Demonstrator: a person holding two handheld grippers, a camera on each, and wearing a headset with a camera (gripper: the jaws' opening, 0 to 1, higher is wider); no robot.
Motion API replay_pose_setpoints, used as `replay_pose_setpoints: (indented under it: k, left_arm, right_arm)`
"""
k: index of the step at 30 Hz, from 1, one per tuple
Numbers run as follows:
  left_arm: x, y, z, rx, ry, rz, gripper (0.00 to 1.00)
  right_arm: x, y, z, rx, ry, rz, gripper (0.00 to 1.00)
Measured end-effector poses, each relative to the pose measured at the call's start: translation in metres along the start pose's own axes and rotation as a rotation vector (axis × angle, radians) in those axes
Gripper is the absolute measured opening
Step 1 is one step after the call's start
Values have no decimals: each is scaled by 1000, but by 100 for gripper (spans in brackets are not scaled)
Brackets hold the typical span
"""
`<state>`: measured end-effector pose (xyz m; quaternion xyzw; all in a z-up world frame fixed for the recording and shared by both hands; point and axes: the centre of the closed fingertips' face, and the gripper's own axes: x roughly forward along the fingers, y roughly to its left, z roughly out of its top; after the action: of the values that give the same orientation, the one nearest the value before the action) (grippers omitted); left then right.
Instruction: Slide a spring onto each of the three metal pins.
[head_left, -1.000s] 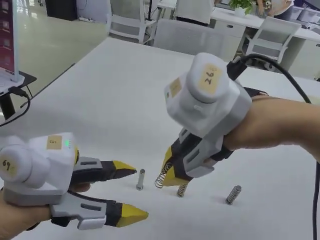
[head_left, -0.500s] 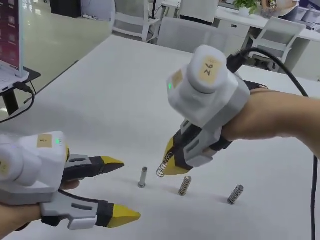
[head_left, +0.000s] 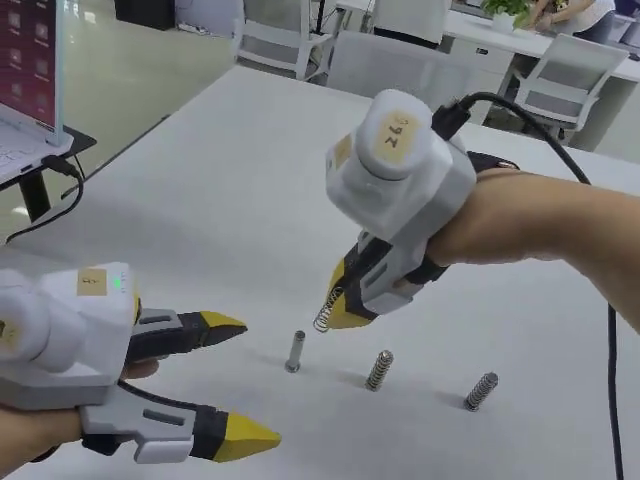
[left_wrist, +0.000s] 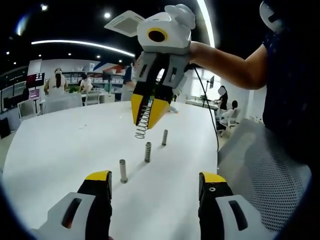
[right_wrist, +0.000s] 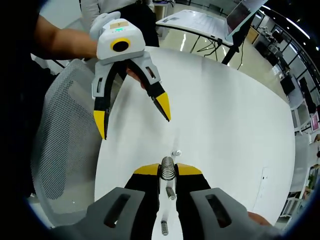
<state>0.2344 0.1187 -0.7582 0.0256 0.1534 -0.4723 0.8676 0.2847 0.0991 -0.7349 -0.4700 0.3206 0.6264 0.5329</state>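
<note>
A bare metal pin (head_left: 294, 352) stands upright on the white table (head_left: 200, 200). To its right stand two pins with springs on them (head_left: 379, 370) (head_left: 481, 391). My right gripper (head_left: 336, 318) hovers just above and right of the bare pin, shut on a loose spring (head_left: 324, 308) that hangs from its tips. The right gripper view has the spring (right_wrist: 168, 167) clamped between the jaws, with the bare pin (right_wrist: 175, 153) just beyond it. My left gripper (head_left: 240, 380) is open and holds nothing, low at the left, its tips towards the bare pin (left_wrist: 122, 171).
A laptop on a stand (head_left: 25, 80) sits off the table's left edge, with a cable beside it. Office chairs (head_left: 565, 70) and other desks stand behind the table. A black cable (head_left: 540, 115) trails from the right gripper.
My right gripper has lifted off the table with the spring and edged left from the middle pin towards the bare pin. The left gripper has stayed open in roughly the same place.
</note>
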Motion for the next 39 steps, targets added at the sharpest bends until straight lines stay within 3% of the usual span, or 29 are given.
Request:
replay_pose_setpoints:
  k: [13,39]
  left_arm:
    - [-1,0,-2,-7,7,0,68]
    - [-4,1,-3,-6,16,2,66]
  right_arm:
    - [25,-16,-2,3,29,10,9]
    - [56,-21,-9,-26,85,45,9]
